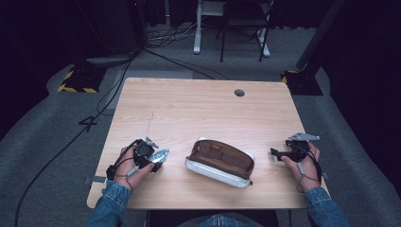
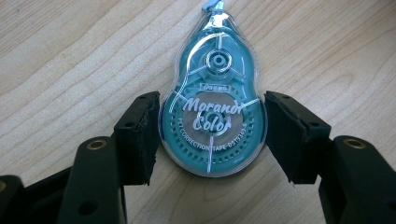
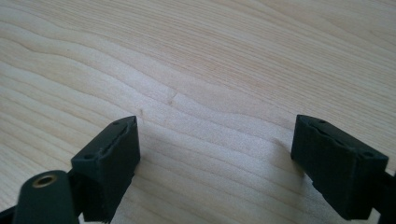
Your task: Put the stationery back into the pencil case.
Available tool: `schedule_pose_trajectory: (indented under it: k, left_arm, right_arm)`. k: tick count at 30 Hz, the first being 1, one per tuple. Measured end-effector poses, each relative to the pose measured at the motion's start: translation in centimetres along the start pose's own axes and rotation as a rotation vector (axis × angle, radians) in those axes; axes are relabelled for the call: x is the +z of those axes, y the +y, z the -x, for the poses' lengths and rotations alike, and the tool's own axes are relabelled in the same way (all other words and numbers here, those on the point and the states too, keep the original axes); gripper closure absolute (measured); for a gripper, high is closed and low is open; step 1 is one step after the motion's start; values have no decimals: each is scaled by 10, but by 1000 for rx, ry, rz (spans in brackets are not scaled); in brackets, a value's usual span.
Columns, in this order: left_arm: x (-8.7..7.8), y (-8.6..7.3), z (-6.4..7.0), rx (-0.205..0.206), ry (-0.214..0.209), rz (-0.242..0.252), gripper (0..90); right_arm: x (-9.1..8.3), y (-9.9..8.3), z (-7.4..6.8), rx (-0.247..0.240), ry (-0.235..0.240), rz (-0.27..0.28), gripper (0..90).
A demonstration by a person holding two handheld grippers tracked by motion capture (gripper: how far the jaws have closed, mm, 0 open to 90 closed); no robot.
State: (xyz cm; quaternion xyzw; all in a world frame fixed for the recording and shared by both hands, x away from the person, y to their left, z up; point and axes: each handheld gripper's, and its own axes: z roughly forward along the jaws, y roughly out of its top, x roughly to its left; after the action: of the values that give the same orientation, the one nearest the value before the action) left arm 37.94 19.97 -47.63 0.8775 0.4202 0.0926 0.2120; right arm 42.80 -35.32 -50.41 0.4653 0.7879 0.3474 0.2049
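You are holding your left tongs (image 2: 212, 135) around a teal, teardrop-shaped, clear-plastic correction tape dispenser (image 2: 213, 105) printed "Morandi Color". In the left gripper view the two black pads are flanking its wide lower body: the left pad (image 2: 138, 137) is pressing against its edge, and the right pad (image 2: 292, 135) is sitting at the opposite edge, so the tongs are clamping the dispenser. Its narrow tip is pointing away from you, over the light wood-grain table (image 2: 70, 56). In the high view, your left tongs (image 1: 158, 157) are sitting near the table's front left, with the dispenser (image 1: 161, 154) showing pale at their tips, just left of a white, oblong pencil case with a brown lining (image 1: 220, 162), which is lying unzipped and gaping at the front centre. Your right tongs (image 1: 274, 152) are resting near the table's right edge, well apart from the case; in the right gripper view your right tongs (image 3: 215, 156) are standing wide apart over bare wood, gripping nothing.
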Motion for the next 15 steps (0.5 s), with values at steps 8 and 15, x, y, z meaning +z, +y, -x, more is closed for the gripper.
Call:
schedule_pose_trajectory:
  k: [8, 15]
  left_arm:
    - [-7, -1, -1, -10, -13, 40, 388]
    - [-25, 1, 1, -17, -26, 123, 388]
  right_arm:
    - [0, 0, 0, 0, 0, 0, 156]
    - [0, 0, 0, 0, 0, 0, 156]
